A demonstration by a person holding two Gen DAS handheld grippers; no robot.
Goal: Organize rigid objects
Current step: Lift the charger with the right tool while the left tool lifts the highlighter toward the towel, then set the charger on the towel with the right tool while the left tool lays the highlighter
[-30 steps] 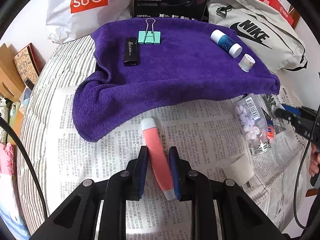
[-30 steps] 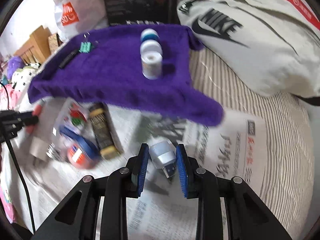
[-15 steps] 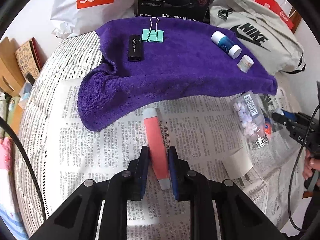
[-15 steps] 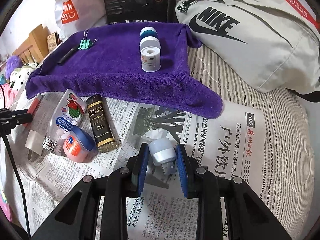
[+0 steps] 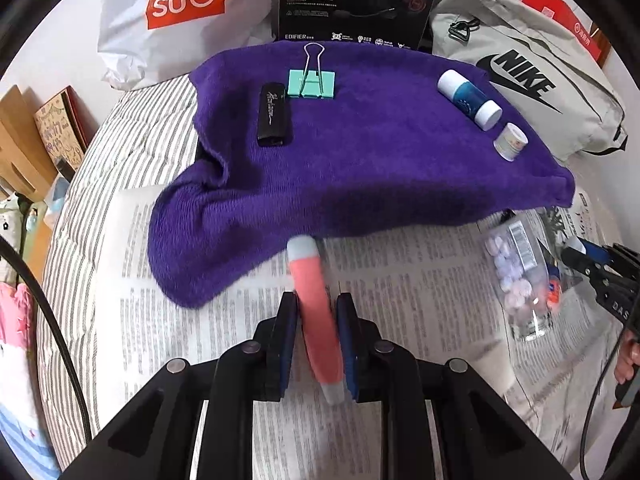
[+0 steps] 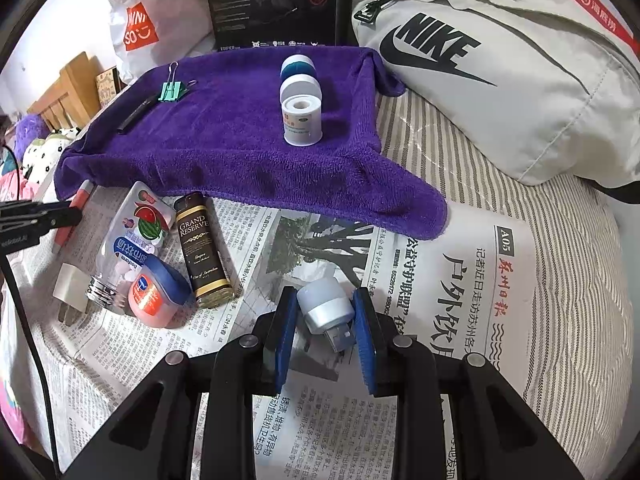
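My left gripper [image 5: 316, 314] is shut on a pink tube [image 5: 312, 284] with grey ends; its far tip reaches the front edge of the purple towel [image 5: 360, 168]. On the towel lie a black stick [image 5: 273, 114], a green binder clip [image 5: 312, 82], a blue and white bottle [image 5: 468, 98] and a small white jar [image 5: 510, 142]. My right gripper [image 6: 325, 320] is shut on a small white and silver USB light [image 6: 326, 306] just above the newspaper [image 6: 440, 280], in front of the towel's [image 6: 224, 152] right corner.
On the newspaper left of my right gripper lie a clear candy bottle [image 6: 128, 240], a blue-lidded jar [image 6: 156, 296], a black and gold lighter [image 6: 202, 252] and a white plug [image 6: 70, 288]. A grey Nike bag [image 6: 500, 92], a black box [image 5: 352, 0] and a Miniso bag [image 5: 180, 12] border the towel.
My left gripper has moved forward with the pink tube, so its tip now meets the towel's edge. The right gripper has stopped swinging and holds steady with the USB light.
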